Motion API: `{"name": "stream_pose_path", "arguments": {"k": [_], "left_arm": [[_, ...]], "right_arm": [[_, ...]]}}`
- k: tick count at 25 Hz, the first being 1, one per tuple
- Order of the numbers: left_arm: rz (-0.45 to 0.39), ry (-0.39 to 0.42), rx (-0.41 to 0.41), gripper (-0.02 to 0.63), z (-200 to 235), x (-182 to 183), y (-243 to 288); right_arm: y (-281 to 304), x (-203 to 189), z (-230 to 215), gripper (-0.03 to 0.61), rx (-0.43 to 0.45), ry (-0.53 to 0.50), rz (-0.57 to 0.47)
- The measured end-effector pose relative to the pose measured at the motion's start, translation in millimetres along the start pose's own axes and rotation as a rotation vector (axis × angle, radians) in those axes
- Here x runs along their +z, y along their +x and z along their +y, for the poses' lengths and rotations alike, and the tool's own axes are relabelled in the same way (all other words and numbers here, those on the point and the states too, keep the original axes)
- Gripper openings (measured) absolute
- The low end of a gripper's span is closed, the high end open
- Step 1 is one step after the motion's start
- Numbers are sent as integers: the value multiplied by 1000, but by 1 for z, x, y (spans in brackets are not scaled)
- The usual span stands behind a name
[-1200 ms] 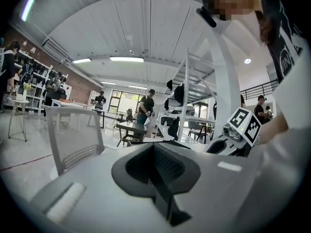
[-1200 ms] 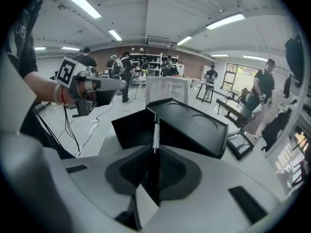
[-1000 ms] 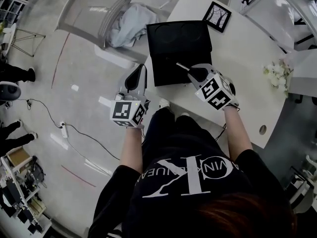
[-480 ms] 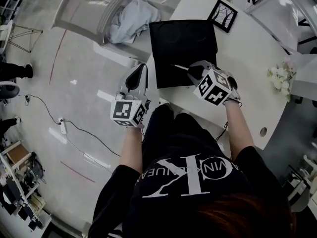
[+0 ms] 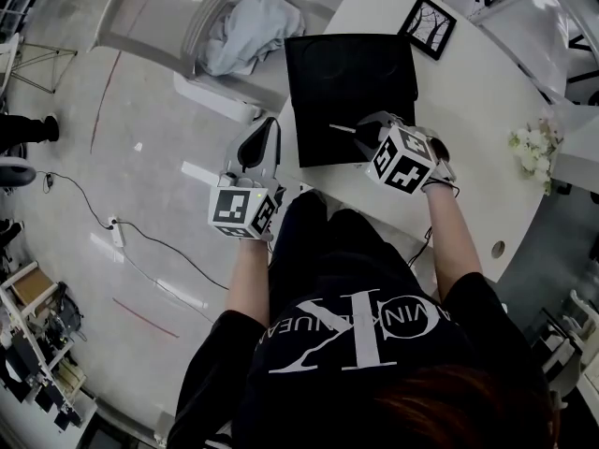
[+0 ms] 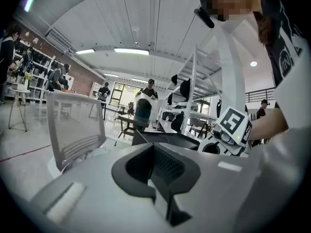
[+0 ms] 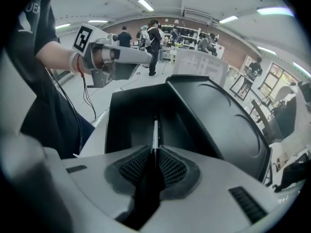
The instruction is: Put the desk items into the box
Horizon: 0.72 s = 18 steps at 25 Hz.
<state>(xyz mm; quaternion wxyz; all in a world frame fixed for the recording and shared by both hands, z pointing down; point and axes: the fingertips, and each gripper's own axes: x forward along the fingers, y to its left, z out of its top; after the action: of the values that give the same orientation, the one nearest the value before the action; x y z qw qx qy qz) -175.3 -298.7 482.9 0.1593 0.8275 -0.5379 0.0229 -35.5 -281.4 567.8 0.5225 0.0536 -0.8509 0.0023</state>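
Note:
A black open box (image 5: 351,82) lies on the white desk (image 5: 468,110). My right gripper (image 5: 360,137) hovers over its near edge, shut on a thin pen (image 5: 342,128) that points left over the box's inside. In the right gripper view the pen (image 7: 155,130) sticks straight out from the closed pads above the box's near compartment (image 7: 141,115). My left gripper (image 5: 259,143) hangs beside the desk's left edge, off the box, shut with nothing in it. Its pads (image 6: 167,166) meet in the left gripper view.
A framed black-and-white picture (image 5: 426,26) lies behind the box, and white flowers (image 5: 532,148) stand at the desk's right. A grey chair (image 5: 159,17) with a cloth (image 5: 245,26) on it stands to the left, with cables on the floor.
The right gripper has kept its hold on the pen over the box's near edge, shifting only slightly. The left gripper has stayed beside the desk edge.

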Motion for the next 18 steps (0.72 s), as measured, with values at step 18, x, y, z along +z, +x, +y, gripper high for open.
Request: {"name": "stream_pose_path", "arguments": {"k": [18], "left_arm": [[13, -26, 16, 11, 8, -8, -4]], "right_arm": [[13, -2, 0, 66, 19, -13, 29]]}}
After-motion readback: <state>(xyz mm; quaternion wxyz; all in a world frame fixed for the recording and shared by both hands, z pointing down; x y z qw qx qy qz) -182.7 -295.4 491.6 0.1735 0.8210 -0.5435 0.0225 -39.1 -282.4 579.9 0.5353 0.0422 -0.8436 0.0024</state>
